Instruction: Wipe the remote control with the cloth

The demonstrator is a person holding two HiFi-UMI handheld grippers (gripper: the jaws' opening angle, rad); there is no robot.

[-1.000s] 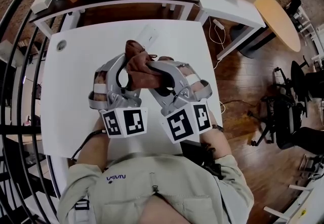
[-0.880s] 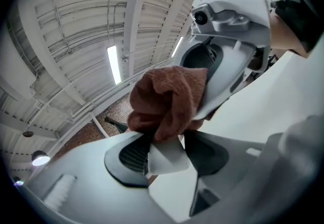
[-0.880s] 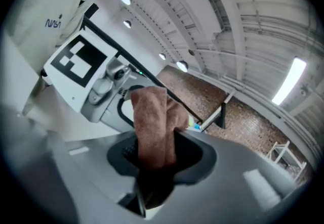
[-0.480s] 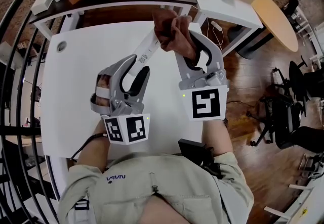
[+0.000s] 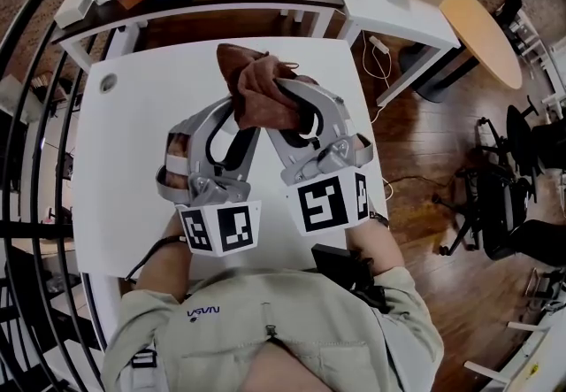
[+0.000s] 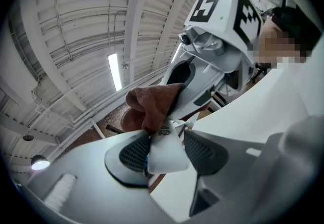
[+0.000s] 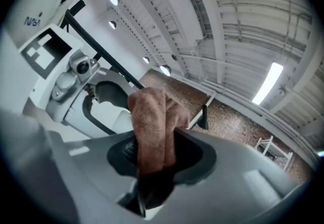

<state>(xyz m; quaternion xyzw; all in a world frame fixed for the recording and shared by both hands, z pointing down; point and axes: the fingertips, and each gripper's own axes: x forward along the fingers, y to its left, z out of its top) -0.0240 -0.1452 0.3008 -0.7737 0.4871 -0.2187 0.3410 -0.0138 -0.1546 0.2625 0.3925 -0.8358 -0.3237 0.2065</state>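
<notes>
Remote (image 6: 162, 156) in left tongs (image 6: 169, 152), cloth (image 7: 152, 127) in right tongs (image 7: 154, 160), tips meeting.

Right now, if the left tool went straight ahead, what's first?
The brown cloth, bunched over the far end of the remote control it grips, with the right tool close behind; depth is uncertain.

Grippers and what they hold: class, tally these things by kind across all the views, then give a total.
Grey two-jaw grippers: 2 (left gripper, right gripper)
Brown fabric cloth: 1
White plastic remote control: 1
Total: 4
</notes>
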